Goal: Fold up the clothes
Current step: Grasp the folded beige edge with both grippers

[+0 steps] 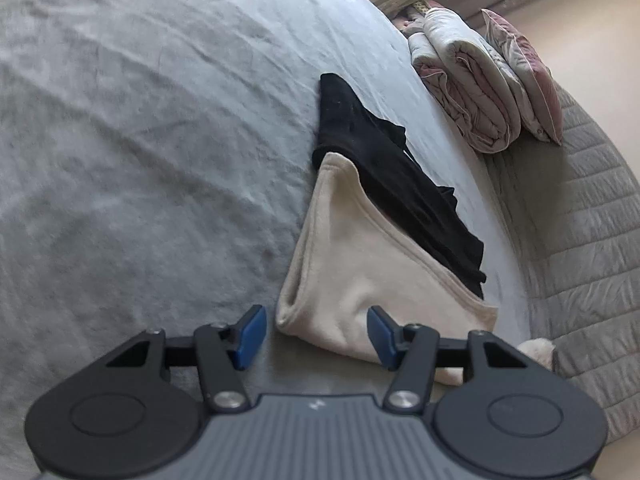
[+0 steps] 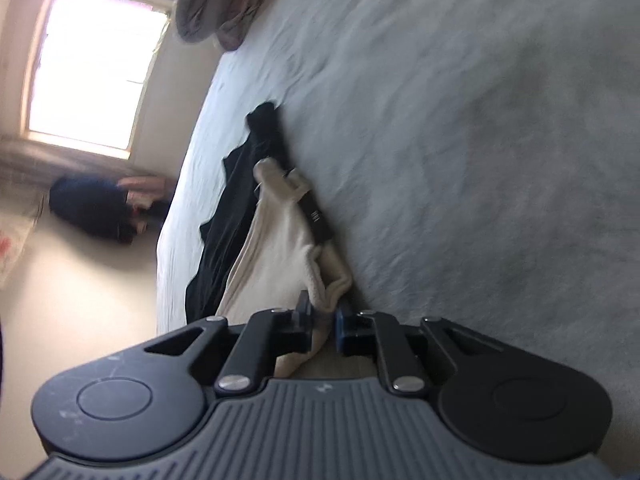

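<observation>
One cream garment overlaps one black garment; left gripper jaws released; right gripper grasping cream

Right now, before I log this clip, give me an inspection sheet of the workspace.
Surface: grey bedsheet, wrinkled.
Job's things: cream garment lying partly over a black garment.
Clutter: folded quilt and pink pillow at the bed's far end.
Grippers: left gripper open, at the cream garment's near edge; right gripper shut on the cream garment.
Cables: nothing seen.
Surroundings: bright window, dark bundle on the floor, blurred.
</observation>
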A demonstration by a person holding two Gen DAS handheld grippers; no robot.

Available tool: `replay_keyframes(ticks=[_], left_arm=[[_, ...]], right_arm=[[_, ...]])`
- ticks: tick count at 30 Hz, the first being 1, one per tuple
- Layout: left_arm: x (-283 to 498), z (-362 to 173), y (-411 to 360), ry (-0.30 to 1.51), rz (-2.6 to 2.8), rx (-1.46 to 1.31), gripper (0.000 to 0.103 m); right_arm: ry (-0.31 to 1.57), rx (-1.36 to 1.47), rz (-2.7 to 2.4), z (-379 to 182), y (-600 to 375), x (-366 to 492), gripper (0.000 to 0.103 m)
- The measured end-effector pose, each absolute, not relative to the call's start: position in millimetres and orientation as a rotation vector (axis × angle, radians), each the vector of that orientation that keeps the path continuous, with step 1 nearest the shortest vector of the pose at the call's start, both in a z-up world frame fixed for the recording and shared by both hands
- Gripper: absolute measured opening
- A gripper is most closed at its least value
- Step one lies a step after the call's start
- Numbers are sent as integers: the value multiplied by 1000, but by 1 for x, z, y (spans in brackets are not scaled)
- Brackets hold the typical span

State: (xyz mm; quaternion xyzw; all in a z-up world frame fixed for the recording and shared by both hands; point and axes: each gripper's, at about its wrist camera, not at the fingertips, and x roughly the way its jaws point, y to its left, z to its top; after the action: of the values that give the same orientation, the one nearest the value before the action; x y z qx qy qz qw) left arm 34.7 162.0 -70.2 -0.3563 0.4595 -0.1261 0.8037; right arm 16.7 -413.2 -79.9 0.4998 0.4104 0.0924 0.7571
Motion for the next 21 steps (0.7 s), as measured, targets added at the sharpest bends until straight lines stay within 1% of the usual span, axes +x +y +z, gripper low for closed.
replay_keyframes(ticks=[2, 6, 7, 8, 10, 13, 14, 15, 16, 17, 18, 21], left_arm=[[36, -75, 161, 989, -271, -784, 52], [40, -80, 157, 988, -286, -815, 52], [41, -81, 156, 987, -289, -821, 52], [42, -82, 155, 985, -294, -826, 52], [44, -84, 153, 980, -304, -836, 52], [46, -90, 151, 946, -313, -886, 52], [46, -93, 150, 929, -316, -910, 51], [46, -95, 149, 913, -315, -926, 46], [46, -99, 147, 905, -306, -939, 40], [46, -102, 145, 899, -294, -954, 22], [45, -107, 145, 902, -274, -986, 10], [43, -114, 150, 898, -237, -1093, 8]], right_arm=[[894, 1060, 201, -77, -410, 16, 13], [891, 1077, 230, -78, -412, 17, 26], [888, 1094, 238, -79, -413, 17, 34], [883, 1115, 247, -79, -414, 18, 40], [877, 1116, 250, -79, -412, 19, 42], [850, 1091, 260, -81, -405, 23, 41], [840, 1084, 263, -82, -403, 25, 37], [831, 1073, 266, -84, -400, 26, 28], [829, 1068, 268, -86, -398, 28, 23], [833, 1074, 266, -89, -396, 30, 13], [833, 1087, 263, -91, -396, 31, 13], [826, 1175, 257, -92, -402, 28, 13]])
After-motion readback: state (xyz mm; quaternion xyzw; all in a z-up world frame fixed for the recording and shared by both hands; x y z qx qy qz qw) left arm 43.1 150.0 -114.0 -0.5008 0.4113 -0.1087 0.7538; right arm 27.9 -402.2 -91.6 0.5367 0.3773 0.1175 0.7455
